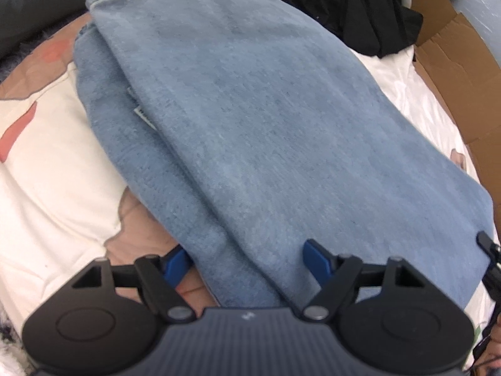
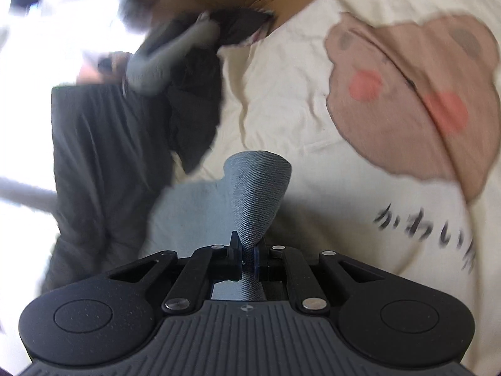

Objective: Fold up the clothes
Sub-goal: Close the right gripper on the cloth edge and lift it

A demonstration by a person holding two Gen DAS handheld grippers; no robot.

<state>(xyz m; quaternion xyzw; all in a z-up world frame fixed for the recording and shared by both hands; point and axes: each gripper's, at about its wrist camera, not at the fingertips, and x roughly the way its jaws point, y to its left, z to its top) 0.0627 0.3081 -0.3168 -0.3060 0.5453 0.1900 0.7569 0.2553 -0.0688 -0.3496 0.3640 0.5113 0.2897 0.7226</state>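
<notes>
Denim of a faded light blue, woven in a fine diagonal twill, makes up the jeans [image 1: 250, 119], which are laid folded in long soft layers across the bed. A small white label is seen peeping from between two layers on the left side of the fold. The bedding [image 1: 53, 169] beneath is a cream cotton cover, creased, printed with a pinkish-brown bear face [image 2: 416, 100] with coral cheeks and dark brushed lettering.

The left gripper [image 1: 247, 260] is held steeply downward over the near end of the jeans. Its jaws stand wide apart, one blue pad on each side of the denim edge, and no pressing of the cloth by either pad is seen. The right gripper [image 2: 249, 258] is angled less steeply, and its jaws are closed tight on a pinched fold of the denim, which fans upward from the pads into a rounded cone. In the left wrist view its black tip is glimpsed at the right edge, at the corner of the jeans.

A crumpled black garment [image 1: 353, 6] is seen lying at the far side of the bed, beside the flaps of an open brown cardboard box [image 1: 454, 72]; its contents cannot be made out. A person's dark, ribbed-looking clothing [image 2: 103, 156] is visible, blurred, at the left of the right wrist view.
</notes>
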